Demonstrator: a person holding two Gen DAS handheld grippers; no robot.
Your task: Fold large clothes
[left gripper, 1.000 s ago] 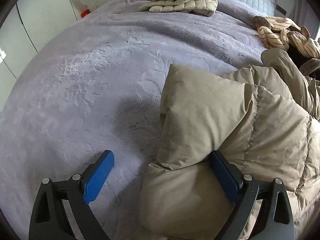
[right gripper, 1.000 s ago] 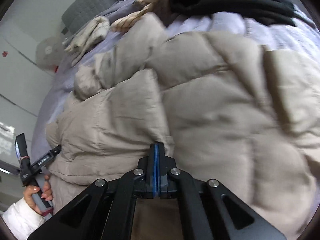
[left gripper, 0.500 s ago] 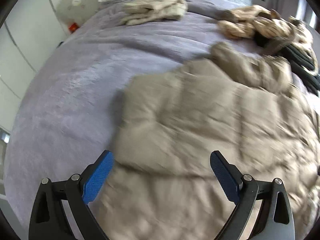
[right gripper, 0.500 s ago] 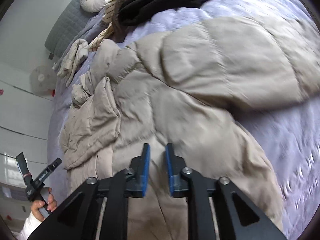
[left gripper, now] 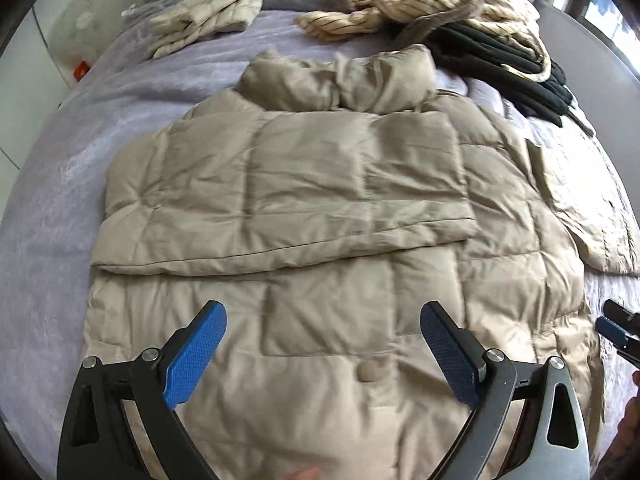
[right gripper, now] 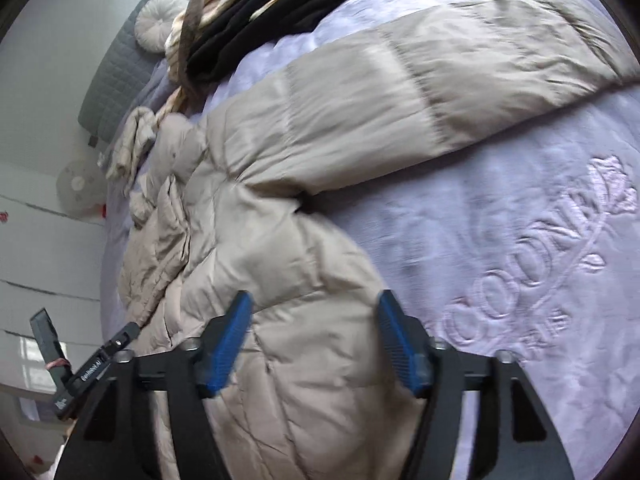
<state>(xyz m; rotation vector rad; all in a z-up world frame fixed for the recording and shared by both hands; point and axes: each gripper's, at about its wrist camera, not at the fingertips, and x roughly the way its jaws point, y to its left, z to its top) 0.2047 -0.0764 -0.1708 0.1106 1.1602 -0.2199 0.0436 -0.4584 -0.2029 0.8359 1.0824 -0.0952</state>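
A large beige puffer jacket (left gripper: 320,208) lies spread on a lilac bedspread (left gripper: 52,208). One sleeve is folded across its chest; the other sleeve (right gripper: 440,80) lies stretched out to the side. My left gripper (left gripper: 322,350) is open and empty above the jacket's lower part. My right gripper (right gripper: 314,344) is open and empty above the jacket's hem edge (right gripper: 320,360). The right gripper's tip shows at the right edge of the left wrist view (left gripper: 618,330). The left gripper shows at the lower left of the right wrist view (right gripper: 86,372).
A folded cream jacket (left gripper: 204,20), a striped beige garment (left gripper: 400,8) and a black garment (left gripper: 508,60) lie at the head of the bed. A round white cushion (right gripper: 158,22) leans on the grey headboard (right gripper: 116,64). White cupboards and a fan (right gripper: 78,188) stand to the left.
The right gripper let go of the jacket and opened. The left gripper, open throughout, pulled back, and the jacket now lies flat with the sleeve folded over it.
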